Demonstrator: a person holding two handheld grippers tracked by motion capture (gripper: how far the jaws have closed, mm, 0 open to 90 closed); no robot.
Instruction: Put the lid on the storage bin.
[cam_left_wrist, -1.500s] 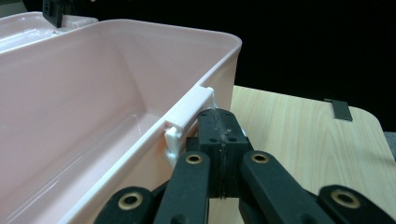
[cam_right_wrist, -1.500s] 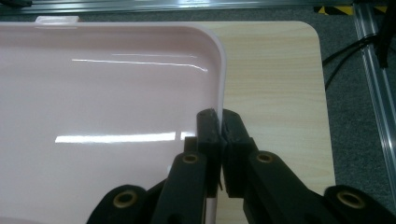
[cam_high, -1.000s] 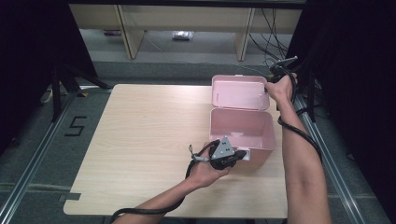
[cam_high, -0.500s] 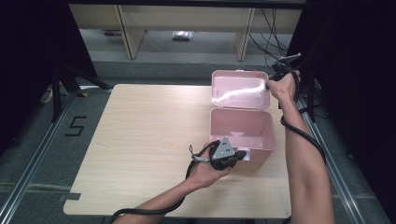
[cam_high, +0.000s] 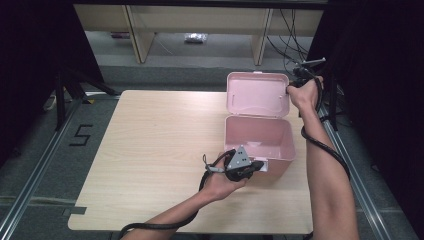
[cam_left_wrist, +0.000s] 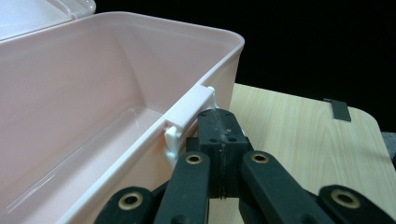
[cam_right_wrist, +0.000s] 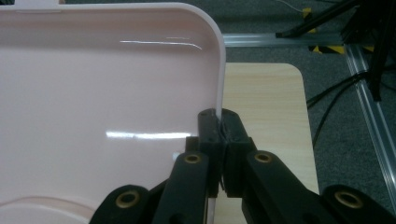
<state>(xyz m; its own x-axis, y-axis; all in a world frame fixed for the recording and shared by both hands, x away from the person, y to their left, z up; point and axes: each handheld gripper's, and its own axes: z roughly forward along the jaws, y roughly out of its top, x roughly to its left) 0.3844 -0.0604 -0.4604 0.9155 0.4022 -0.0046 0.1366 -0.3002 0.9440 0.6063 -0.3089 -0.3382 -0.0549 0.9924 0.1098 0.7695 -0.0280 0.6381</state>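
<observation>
At centre-right of the high view, the right gripper clamps the pink plastic box's raised lid by its edge. The left gripper, jaws closed, presses beside the white latch on the box's front wall.

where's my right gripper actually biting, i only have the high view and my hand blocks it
Observer: The right gripper is pinched on the side edge of the pink lid, one jaw on the inner face.
Operator: and the left one, is it holding anything
Observer: The left gripper is shut with nothing between its pads, and its tips rest against the front wall just below the white latch.
Operator: anything inside the box
Observer: The stretch of the box interior seen from the left gripper view is bare pink plastic.
</observation>
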